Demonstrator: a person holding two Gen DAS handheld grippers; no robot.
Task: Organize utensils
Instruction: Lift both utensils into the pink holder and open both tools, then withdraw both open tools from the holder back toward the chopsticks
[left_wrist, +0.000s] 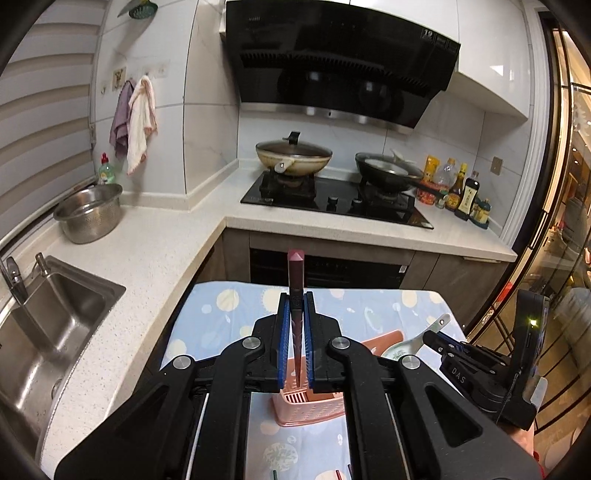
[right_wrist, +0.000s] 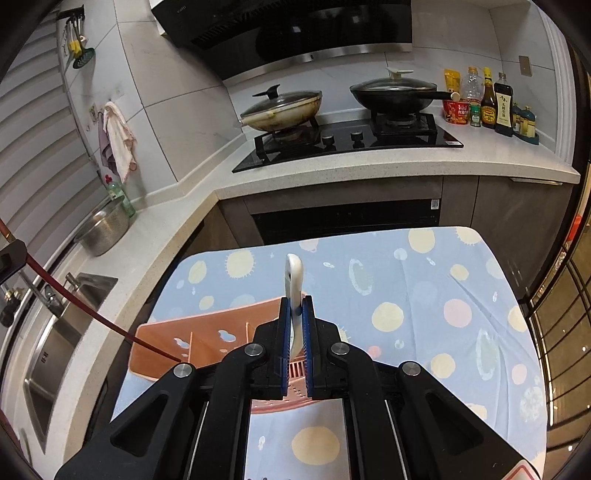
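Note:
My left gripper (left_wrist: 295, 299) is shut on a dark red chopstick (left_wrist: 295, 273) that stands upright between the blue pads, its thin end over the pink utensil basket (left_wrist: 306, 410). My right gripper (right_wrist: 295, 302) is shut on a white ceramic spoon (right_wrist: 294, 280), held by its handle above the same pink basket (right_wrist: 207, 339). In the left wrist view the right gripper (left_wrist: 443, 343) shows with the spoon (left_wrist: 417, 341) over the basket. The chopstick (right_wrist: 103, 321) shows as a red line slanting into the basket in the right wrist view.
The basket stands on a table with a blue dotted cloth (right_wrist: 424, 295). A steel sink (left_wrist: 44, 332) and a steel colander bowl (left_wrist: 90, 212) lie to the left. A hob with two lidded pans (left_wrist: 295, 155) and sauce bottles (right_wrist: 495, 103) are beyond.

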